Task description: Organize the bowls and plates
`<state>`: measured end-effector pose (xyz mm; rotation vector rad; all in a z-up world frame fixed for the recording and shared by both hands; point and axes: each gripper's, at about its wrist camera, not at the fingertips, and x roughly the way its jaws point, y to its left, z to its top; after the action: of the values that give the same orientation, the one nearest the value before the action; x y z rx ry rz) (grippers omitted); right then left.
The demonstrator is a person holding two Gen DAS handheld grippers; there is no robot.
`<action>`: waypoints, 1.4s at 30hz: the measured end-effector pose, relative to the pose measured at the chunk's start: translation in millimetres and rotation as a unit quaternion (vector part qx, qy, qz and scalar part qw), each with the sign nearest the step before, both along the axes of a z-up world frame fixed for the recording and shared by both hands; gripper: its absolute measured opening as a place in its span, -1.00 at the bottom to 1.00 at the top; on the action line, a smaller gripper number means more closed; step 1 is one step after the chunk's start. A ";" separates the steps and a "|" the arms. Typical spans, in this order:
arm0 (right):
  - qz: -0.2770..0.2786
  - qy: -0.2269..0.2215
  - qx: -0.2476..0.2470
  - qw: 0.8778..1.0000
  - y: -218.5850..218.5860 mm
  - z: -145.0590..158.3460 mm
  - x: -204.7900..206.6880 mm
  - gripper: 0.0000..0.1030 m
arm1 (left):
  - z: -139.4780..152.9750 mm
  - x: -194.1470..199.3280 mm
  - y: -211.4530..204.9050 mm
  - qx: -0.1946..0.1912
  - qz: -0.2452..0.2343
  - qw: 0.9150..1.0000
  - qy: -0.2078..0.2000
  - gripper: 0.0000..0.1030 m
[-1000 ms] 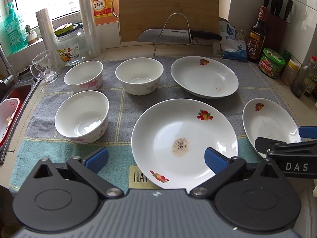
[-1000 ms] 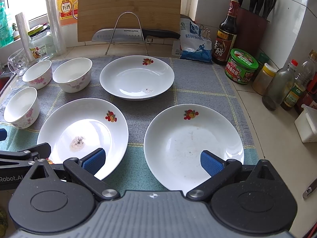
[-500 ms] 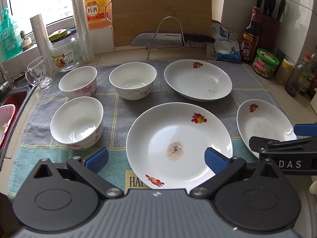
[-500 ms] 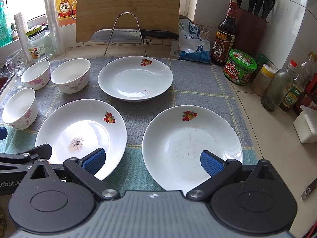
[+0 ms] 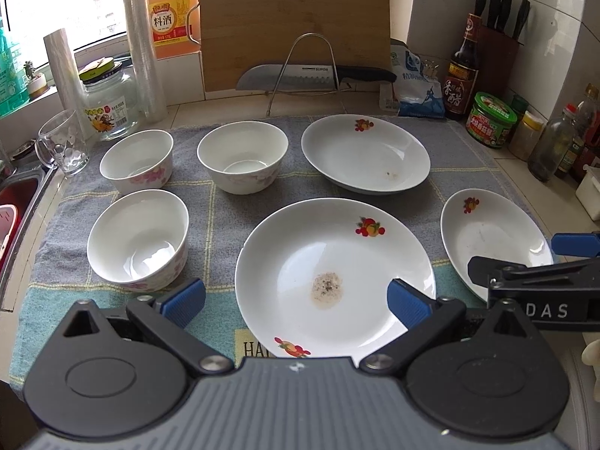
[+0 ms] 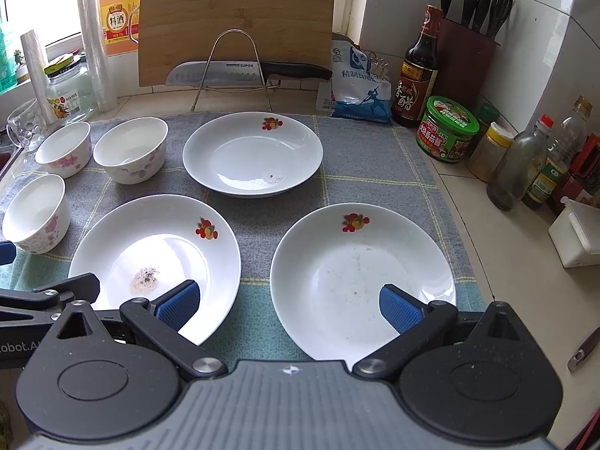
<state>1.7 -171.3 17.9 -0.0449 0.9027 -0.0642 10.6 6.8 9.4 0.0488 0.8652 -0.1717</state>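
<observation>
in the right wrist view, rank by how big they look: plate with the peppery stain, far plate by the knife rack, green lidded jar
1. Stained plate, though it sits nearer the camera.
2. Far plate.
3. Green-lidded jar, clearly smallest.

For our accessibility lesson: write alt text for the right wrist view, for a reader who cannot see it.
An open claw hovers over three white plates, the near right plate, the near left plate and the far plate, on a checked cloth. Three bowls sit at left; a cutting board, knife and bottles line the back.
</observation>
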 end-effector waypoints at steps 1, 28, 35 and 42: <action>-0.002 -0.002 0.000 1.000 0.7 0.5 -0.4 1.00 | 0.4 0.6 1.0 -0.002 -0.003 1.000 -0.001 0.98; -0.074 -0.056 -0.043 0.995 -16.9 -22.5 -40.8 1.00 | -3.0 40.6 14.5 -0.047 -0.205 0.976 -0.047 0.99; -0.086 -0.026 -0.013 0.996 -48.3 -65.0 -46.5 1.00 | -11.3 51.3 -4.0 -0.067 -0.211 0.975 -0.002 0.99; -0.055 -0.018 0.010 0.998 -75.3 -94.7 -39.4 1.00 | -12.3 60.6 -40.5 -0.034 -0.235 0.971 -0.004 0.99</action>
<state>-37.7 -246.6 -76.8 0.0252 0.8695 -0.1574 71.2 -33.7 -2.8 0.1905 0.8292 -0.6439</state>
